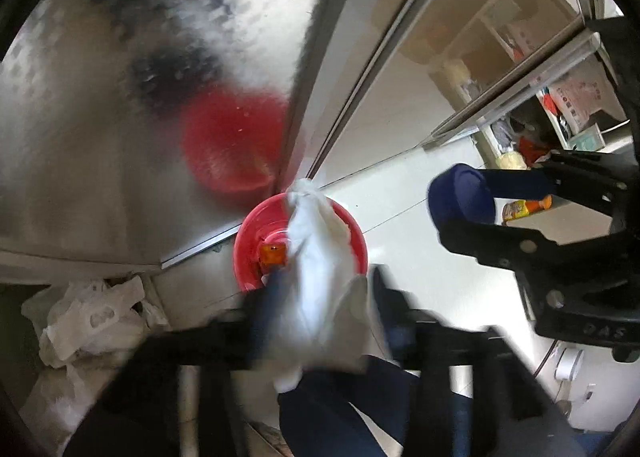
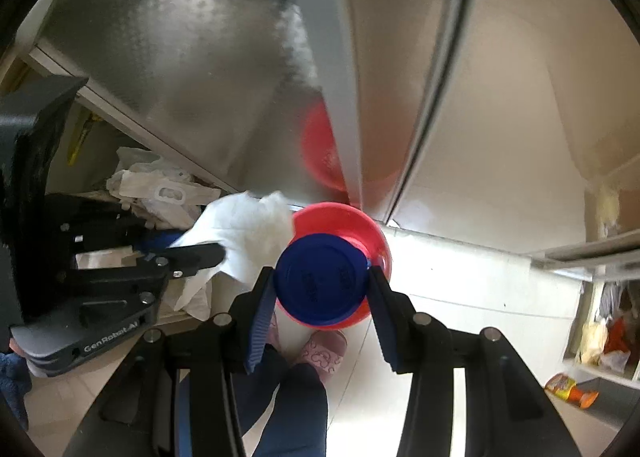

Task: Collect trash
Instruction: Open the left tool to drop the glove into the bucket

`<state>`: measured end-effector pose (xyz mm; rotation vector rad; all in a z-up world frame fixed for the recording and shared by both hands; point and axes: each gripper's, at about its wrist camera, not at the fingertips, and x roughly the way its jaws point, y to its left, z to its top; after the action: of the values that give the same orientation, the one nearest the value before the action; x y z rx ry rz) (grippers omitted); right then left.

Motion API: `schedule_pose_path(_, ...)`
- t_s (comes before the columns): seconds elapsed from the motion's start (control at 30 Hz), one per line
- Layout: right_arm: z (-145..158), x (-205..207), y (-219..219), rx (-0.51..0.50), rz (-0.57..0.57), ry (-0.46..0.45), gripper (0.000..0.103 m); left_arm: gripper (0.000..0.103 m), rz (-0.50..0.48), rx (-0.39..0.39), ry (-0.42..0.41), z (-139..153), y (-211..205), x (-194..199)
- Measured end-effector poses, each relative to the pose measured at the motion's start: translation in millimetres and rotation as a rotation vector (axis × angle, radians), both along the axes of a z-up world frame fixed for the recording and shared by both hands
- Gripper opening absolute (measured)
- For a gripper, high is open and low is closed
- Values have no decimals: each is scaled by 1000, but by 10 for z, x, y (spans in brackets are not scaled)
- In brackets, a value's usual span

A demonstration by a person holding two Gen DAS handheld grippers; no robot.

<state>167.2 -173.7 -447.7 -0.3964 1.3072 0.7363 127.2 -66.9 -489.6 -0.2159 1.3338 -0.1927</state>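
We see an orange item (image 1: 272,255) inside the red bin (image 1: 352,225) only from the left wrist. Right gripper (image 2: 320,285) fingers clamp the blue lid (image 2: 320,281) over the bin. White tissue (image 1: 320,277) hangs between the left gripper (image 1: 320,297) fingers, parted.

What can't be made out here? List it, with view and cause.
- Left wrist view: the left gripper is motion-blurred, so whether it grips the white tissue is unclear.
- Right wrist view: the blue lid in the right gripper hides most of the red bin's inside.
- Left wrist view: the orange item in the bin is half covered by tissue and unidentifiable.
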Motion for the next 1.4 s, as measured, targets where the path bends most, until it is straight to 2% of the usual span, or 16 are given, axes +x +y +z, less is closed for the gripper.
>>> schedule_pose_path(0.07, 15, -14, -29, -10, -8, -5, 43, 63, -3, -9, 3, 10, -14, 21)
schedule_pose_path(0.13, 39, -27, -52, -13, -18, -9, 43, 67, 8, -3, 10, 11, 5, 33)
schedule_pose_path(0.4, 6, -58, -37, -8, -29, -12, 43, 67, 22, 3, 27, 33, 162, -124)
schedule_pose_path(0.47, -45, -69, 1, -6, -20, -8, 43, 77, 30, 2, 28, 13, 214, -165)
schedule_pose_path(0.6, -108, -101, 84, 2, 3, -1, 43, 87, 52, 50, -9, 29, 306, -248)
schedule_pose_path(0.7, -181, -137, 142, -4, 31, 10, 43, 95, 74, 34, -32, 45, 388, -313)
schedule_pose_path(0.73, -180, -145, 160, -13, 42, 13, 43, 103, 82, 32, -40, 52, 408, -331)
schedule_pose_path(1.1, -304, -164, 315, -48, 95, -12, 43, 103, 80, 75, 8, -59, 443, -393)
schedule_pose_path(1.17, -336, -185, 339, -62, 113, -18, 50, 103, 86, 74, 13, -76, 467, -406)
schedule_pose_path(1.23, -353, -187, 336, -72, 123, -29, 71, 103, 92, 79, 16, -76, 491, -421)
schedule_pose_path(1.4, -308, -173, 272, -80, 98, -26, 86, 103, 105, 109, 8, 29, 501, -424)
